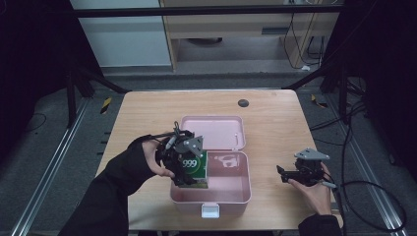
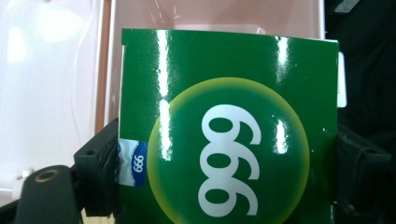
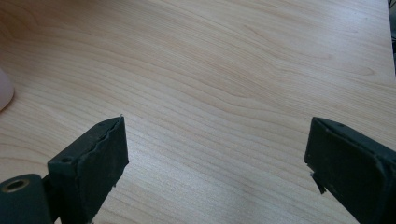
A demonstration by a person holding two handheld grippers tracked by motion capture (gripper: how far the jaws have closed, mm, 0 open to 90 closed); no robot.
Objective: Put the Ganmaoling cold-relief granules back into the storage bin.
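Observation:
A green carton (image 1: pixel 193 169) marked 999 hangs over the left end of an open pink box (image 1: pixel 231 195), with my left gripper (image 1: pixel 183 160) shut on it. In the left gripper view the green carton (image 2: pixel 229 126) stands between both black pads (image 2: pixel 105 158), above the pink box's inside (image 2: pixel 219 14). My right gripper (image 1: pixel 287 174) rests to the right of the box in a hand, jaws wide apart. In the right gripper view my right gripper (image 3: pixel 215 154) is open over the bare wooden table (image 3: pixel 224 70), nothing between its pads.
The box's pink lid (image 1: pixel 212 130) lies flat behind it, and a white latch (image 1: pixel 210 210) sticks out at its front. A small dark disc (image 1: pixel 243 103) sits near the table's far edge. The table (image 1: pixel 275 128) has free wood right of the box.

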